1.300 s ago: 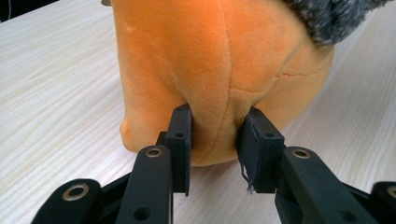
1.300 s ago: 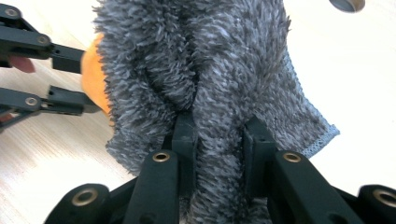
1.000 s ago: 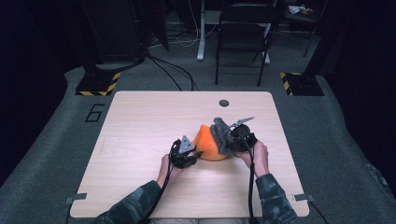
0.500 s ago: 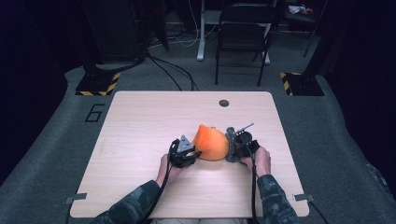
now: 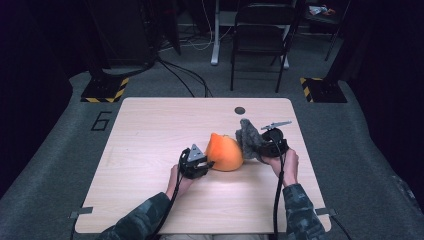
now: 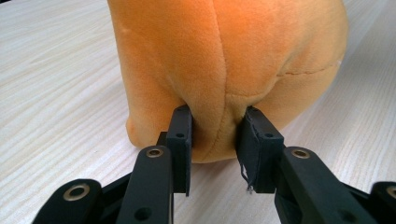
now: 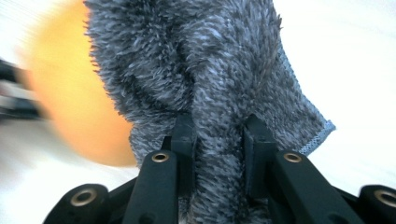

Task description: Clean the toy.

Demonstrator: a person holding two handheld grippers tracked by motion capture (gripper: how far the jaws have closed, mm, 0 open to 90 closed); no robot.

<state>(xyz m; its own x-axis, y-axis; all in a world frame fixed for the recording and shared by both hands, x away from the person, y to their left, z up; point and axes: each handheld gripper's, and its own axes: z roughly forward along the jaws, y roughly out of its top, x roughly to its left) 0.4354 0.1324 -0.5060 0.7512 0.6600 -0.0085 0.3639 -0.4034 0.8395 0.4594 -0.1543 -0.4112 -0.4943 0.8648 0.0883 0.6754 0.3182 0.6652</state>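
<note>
**Cloth to be drawn off the plush**

Pale wood table (image 5: 150, 150) carries the orange plush (image 5: 225, 152) near its middle, pinched by the left gripper (image 6: 217, 128). A grey cloth (image 7: 205, 84), just right of it, is clamped by the right gripper (image 7: 219, 135); it should be lifted slowly while the plush is kept pinned.

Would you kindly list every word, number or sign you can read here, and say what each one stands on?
"6": a large dark numeral on the grey carpet, left of the table.
No words or labels can be read on the orange plush, the grey cloth, or the grippers.
</note>
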